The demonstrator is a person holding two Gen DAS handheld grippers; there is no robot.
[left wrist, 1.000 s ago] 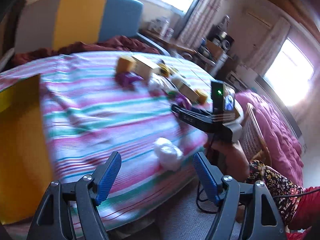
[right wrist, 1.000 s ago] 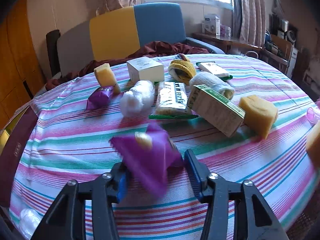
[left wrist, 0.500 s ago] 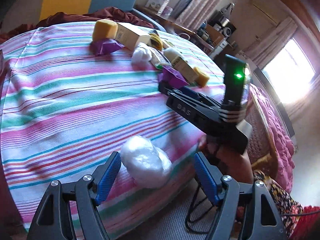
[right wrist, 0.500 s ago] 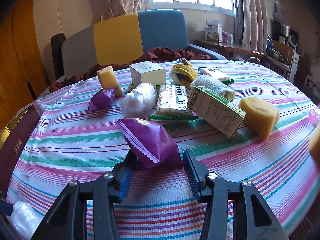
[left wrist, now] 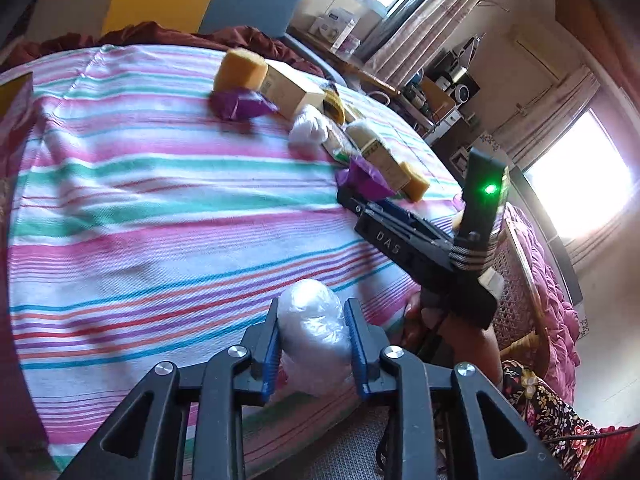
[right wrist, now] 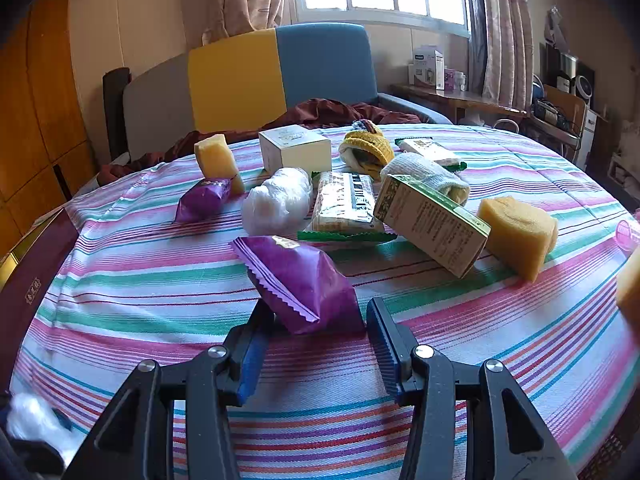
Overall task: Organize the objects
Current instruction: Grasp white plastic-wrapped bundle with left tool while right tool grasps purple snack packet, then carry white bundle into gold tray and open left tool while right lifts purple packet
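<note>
On the striped tablecloth point(left wrist: 160, 220), at its near edge, lies a white plastic-wrapped bundle point(left wrist: 312, 332). My left gripper point(left wrist: 313, 308) is shut on it, with both blue pads pressed into its sides. The same bundle shows as a white blur point(right wrist: 28, 420) at the bottom left of the right wrist view. My right gripper point(right wrist: 319, 312) is shut on the lower corner of a purple snack packet point(right wrist: 296, 276), which tilts up and to the left. In the left wrist view the right gripper point(left wrist: 348, 196) reaches in from the right, and a hand holds it.
Past the right gripper lie a second purple packet point(right wrist: 204, 200), another white bundle point(right wrist: 278, 202), a biscuit pack point(right wrist: 346, 202), a green carton point(right wrist: 432, 224), two yellow sponges point(right wrist: 518, 234), a white box point(right wrist: 294, 150) and a knit hat point(right wrist: 366, 150). A chair point(right wrist: 280, 72) stands behind the table. A dark red box point(right wrist: 28, 280) lies at the left edge.
My left gripper came down over the white bundle and closed on it. The purple packet in the right gripper stopped swinging and now hangs still.
</note>
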